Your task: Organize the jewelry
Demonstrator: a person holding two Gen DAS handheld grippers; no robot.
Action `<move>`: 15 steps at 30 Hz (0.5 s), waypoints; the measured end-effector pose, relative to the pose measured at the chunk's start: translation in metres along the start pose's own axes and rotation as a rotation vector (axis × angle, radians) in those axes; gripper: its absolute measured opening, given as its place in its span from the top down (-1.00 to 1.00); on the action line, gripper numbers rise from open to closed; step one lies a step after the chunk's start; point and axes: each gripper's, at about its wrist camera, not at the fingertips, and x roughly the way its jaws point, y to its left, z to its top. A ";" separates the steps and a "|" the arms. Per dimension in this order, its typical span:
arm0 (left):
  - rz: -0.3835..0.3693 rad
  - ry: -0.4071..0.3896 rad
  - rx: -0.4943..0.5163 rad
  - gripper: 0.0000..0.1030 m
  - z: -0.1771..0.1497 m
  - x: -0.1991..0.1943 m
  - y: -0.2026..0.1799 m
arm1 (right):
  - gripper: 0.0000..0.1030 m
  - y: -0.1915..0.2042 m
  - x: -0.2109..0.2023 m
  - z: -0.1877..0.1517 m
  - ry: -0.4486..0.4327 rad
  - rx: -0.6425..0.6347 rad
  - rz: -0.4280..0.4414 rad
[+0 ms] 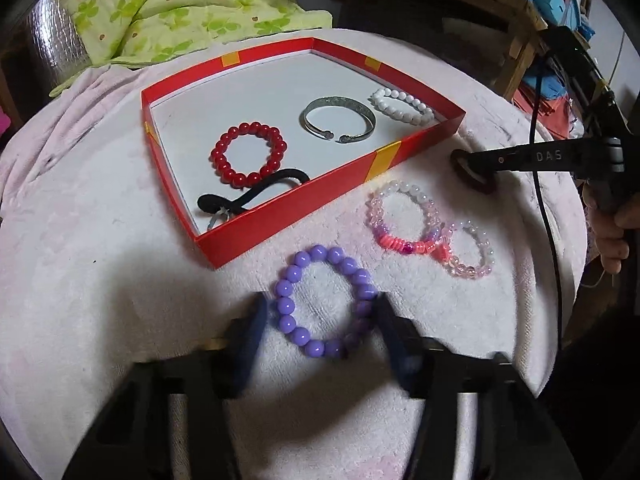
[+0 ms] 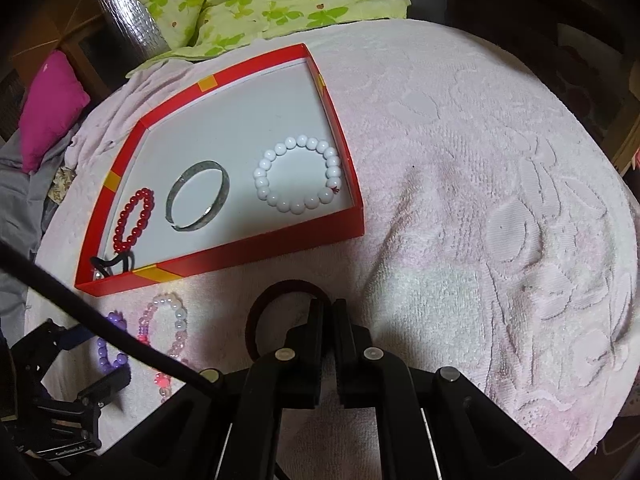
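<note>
A purple bead bracelet [image 1: 288, 308] lies on the pale pink towel [image 1: 120, 280], between the fingers of my left gripper [image 1: 320, 312]. The left finger stands just beside its beads and the right finger covers its right edge. I see no clear squeeze. My right gripper [image 2: 330, 304] is shut on a dark red hair band [image 2: 264, 304], just in front of the red box [image 2: 240, 256]. In the left wrist view that band [image 1: 476, 184] hangs at the right gripper's [image 1: 464, 160] tip. The box [image 1: 280, 216] holds a red bead bracelet [image 1: 248, 156], silver bangle [image 1: 338, 122], white bead bracelet [image 1: 402, 104] and black hair tie [image 1: 248, 196].
Two pink bead bracelets [image 1: 400, 216] [image 1: 468, 252] lie linked on the towel, right of the purple one. A green patterned quilt [image 1: 180, 4] lies behind the box and a magenta cushion [image 2: 48, 108] lies far left. A black cable [image 2: 100, 320] crosses the right wrist view.
</note>
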 end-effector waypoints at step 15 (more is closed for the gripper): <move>-0.027 -0.093 -0.007 0.90 0.003 -0.036 0.008 | 0.90 0.030 -0.040 -0.001 -0.083 -0.057 0.206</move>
